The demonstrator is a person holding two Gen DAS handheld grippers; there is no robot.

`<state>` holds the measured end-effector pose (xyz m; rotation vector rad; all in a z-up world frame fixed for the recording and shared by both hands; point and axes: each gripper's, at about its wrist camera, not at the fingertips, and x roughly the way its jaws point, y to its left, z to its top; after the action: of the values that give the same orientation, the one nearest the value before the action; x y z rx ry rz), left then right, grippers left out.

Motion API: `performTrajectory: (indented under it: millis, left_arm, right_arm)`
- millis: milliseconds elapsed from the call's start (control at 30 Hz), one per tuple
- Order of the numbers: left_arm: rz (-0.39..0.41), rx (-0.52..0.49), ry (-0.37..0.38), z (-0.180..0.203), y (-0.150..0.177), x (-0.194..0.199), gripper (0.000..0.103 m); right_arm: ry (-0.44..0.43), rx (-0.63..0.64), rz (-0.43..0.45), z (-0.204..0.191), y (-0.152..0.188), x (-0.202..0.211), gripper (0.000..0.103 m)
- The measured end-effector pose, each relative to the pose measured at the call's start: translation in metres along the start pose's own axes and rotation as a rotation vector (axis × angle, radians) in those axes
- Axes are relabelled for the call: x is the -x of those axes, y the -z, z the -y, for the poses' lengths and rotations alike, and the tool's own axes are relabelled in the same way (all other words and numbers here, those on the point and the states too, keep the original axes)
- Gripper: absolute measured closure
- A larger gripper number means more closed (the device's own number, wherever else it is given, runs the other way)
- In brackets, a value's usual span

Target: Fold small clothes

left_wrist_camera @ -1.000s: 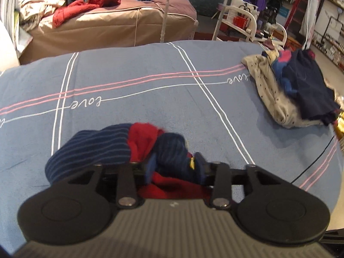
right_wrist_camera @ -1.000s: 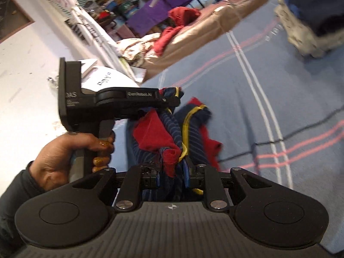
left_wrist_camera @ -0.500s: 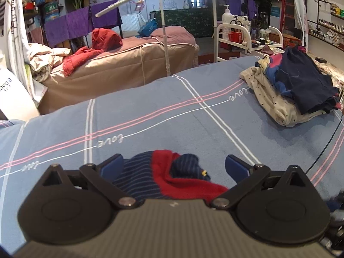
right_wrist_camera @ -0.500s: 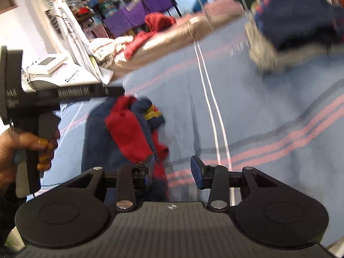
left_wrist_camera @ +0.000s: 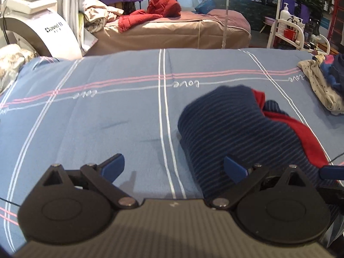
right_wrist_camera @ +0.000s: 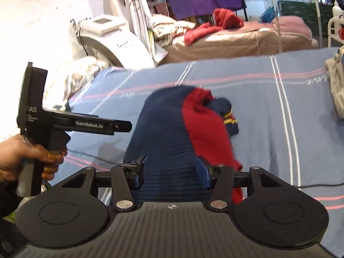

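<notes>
A small navy striped garment with red parts (left_wrist_camera: 240, 126) lies bunched on the blue bedspread (left_wrist_camera: 107, 118). It also shows in the right wrist view (right_wrist_camera: 169, 129), with a yellow-trimmed cuff at its right. My left gripper (left_wrist_camera: 174, 168) is open and empty, just left of the garment's near edge. My right gripper (right_wrist_camera: 169, 169) is open, its fingers either side of the garment's near end, not closed on it. The left gripper's body (right_wrist_camera: 64, 124) shows in the right wrist view, held by a hand.
A pile of other clothes (left_wrist_camera: 326, 83) lies at the bed's right edge. A black cable (right_wrist_camera: 318, 185) crosses the spread on the right. A tan-covered bed with red clothing (left_wrist_camera: 172, 28) and a white machine (left_wrist_camera: 36, 28) stand behind.
Both grippers have let go of the garment and opened. The garment has dropped onto the bedspread. The left gripper has shifted left, so the garment now sits to its right.
</notes>
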<state>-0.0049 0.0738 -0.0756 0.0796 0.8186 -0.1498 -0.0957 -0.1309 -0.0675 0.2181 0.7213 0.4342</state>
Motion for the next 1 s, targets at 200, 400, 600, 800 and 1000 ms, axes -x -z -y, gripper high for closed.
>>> performTrajectory:
  millis: [200, 400, 600, 800, 1000]
  left_arm:
    - [-0.042, -0.01, 0.017, 0.018, 0.019, -0.037, 0.007]
    - [-0.023, -0.012, 0.027, 0.015, 0.017, -0.03, 0.005]
    - [-0.011, -0.058, 0.081, 0.032, 0.019, -0.009, 0.005]
    - [-0.031, -0.139, 0.118, 0.059, 0.033, -0.002, 0.005]
    - [-0.049, -0.13, 0.129, 0.056, 0.032, -0.007, 0.004]
  right_arm:
    - [0.042, -0.049, -0.033, 0.017, 0.019, -0.01, 0.02]
    - [0.015, -0.158, 0.004, 0.025, 0.005, 0.001, 0.021]
    - [-0.021, -0.054, 0.1, 0.019, -0.053, -0.018, 0.019]
    - [0.009, -0.021, 0.104, 0.016, -0.087, -0.067, 0.023]
    - [0.002, -0.233, -0.012, 0.057, -0.084, -0.099, 0.044]
